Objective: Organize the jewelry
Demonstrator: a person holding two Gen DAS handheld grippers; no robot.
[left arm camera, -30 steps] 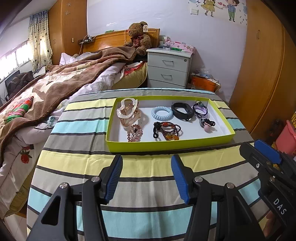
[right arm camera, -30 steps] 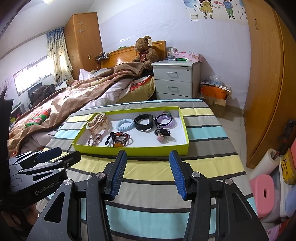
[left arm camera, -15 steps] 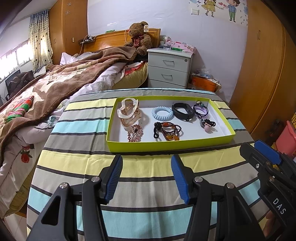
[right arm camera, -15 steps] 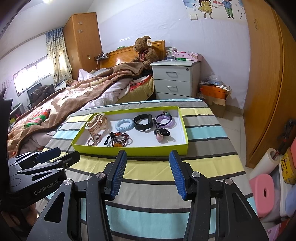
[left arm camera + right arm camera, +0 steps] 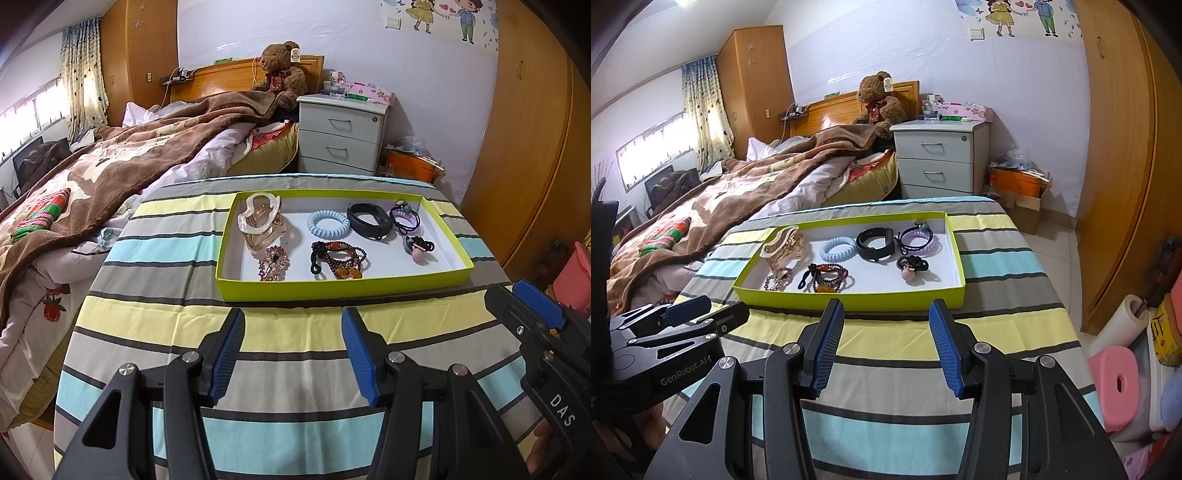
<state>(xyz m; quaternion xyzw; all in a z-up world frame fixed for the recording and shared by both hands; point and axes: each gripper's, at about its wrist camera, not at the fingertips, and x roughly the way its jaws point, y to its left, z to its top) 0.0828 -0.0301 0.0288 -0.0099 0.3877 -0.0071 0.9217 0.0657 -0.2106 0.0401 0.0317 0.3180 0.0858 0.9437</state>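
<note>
Both grippers, left (image 5: pixel 291 343) and right (image 5: pixel 886 334), hover over the striped tabletop (image 5: pixel 295 332) near the tray (image 5: pixel 332 288), fingers spread wide, holding nothing.

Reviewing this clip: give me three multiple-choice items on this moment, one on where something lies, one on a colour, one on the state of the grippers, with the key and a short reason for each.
1. Where does the black band lie in the tray?
A. between the blue coil hair tie and the purple hair tie
B. outside the tray on the striped cloth
C. in the near left corner

2. What colour is the tray's outer wall?
A. red
B. lime green
C. black

3. How do the left gripper and right gripper stand?
A. both shut on jewelry
B. one open, one shut
C. both open and empty

Key: 1 A, the band sits in the far row with the coil on one side and the purple tie on the other. 2 B, the wall facing the cameras is lime green. 3 C, a wide gap shows between each pair of blue pads, with nothing in it.
</note>
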